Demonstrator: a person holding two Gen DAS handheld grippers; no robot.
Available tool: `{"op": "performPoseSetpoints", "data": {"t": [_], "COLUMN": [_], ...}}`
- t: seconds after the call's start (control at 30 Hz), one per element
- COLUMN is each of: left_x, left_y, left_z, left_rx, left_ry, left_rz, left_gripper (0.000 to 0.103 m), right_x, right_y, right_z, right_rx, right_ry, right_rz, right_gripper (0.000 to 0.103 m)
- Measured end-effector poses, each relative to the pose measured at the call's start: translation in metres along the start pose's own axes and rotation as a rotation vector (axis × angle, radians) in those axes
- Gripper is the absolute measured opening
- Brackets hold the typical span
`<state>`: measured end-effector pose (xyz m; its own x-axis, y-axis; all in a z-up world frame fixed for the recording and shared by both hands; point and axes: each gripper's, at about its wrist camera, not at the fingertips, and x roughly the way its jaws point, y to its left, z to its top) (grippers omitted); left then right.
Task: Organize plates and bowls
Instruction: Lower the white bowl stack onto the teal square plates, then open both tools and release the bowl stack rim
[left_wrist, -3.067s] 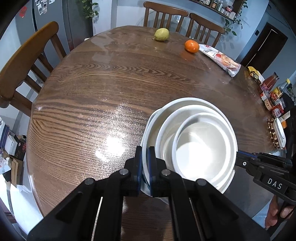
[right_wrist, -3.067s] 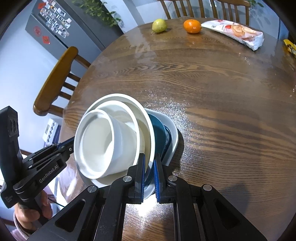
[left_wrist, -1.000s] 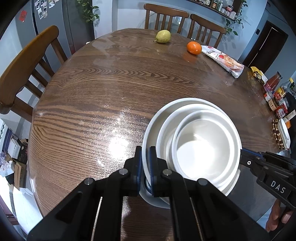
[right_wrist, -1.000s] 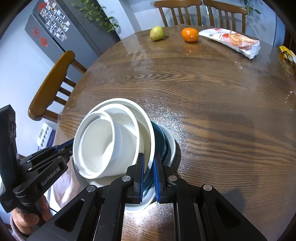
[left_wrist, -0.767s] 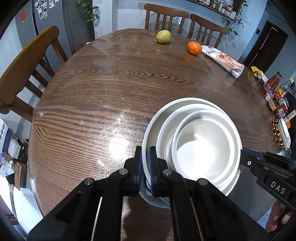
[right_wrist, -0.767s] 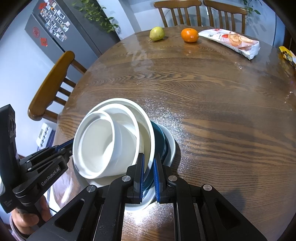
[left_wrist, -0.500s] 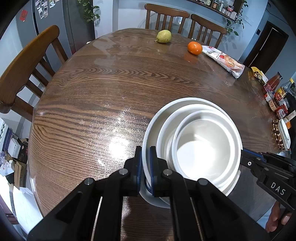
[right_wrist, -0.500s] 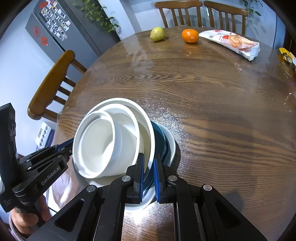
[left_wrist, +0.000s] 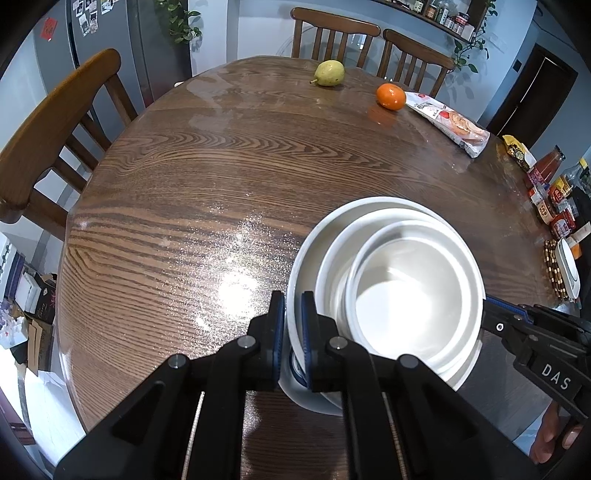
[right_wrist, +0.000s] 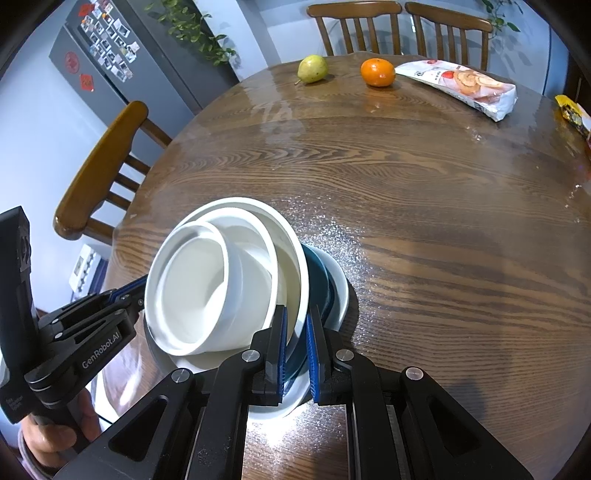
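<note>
The left gripper (left_wrist: 293, 325), lettered "GenRobot.AI", is opening around the white stack's (left_wrist: 399, 273) rim; the right gripper (right_wrist: 296, 343), lettered "DAS", is pinching the opposite rim.

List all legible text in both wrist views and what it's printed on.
"DAS": on the right gripper, seen in the left wrist view.
"GenRobot.AI": on the left gripper, seen in the right wrist view.
Small white print lower on the left gripper's body: too small to read.
Snack packet: print too blurred to read.
Red signs and photos on the fridge: not legible.
Sauce bottles: labels too small to read.
</note>
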<state>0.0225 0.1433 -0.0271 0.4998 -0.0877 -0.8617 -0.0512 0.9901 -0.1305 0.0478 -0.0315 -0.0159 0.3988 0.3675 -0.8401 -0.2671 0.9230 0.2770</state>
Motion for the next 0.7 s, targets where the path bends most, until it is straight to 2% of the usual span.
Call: {"op": "performPoseSetpoints", "data": {"t": [0.33,0.7], "left_x": [-0.0011,-0.0032], "left_y": [-0.0042,-0.0019], "left_z": [-0.0020,-0.0035], "left_rx": [0.003,-0.006], "left_ry": [-0.002,-0.012], "left_rz": [0.010,0.038], "left_gripper": [0.008,0.022], "right_x": [-0.0023,-0.0059], "right_y": [0.0014,0.0003], "right_z": [-0.0004,-0.0012], "right_rx": [-0.006,-0.007], "right_ry": [-0.009,-0.022], "right_rz": [-0.011,-0.022], "right_gripper": [0.013,0.013]}}
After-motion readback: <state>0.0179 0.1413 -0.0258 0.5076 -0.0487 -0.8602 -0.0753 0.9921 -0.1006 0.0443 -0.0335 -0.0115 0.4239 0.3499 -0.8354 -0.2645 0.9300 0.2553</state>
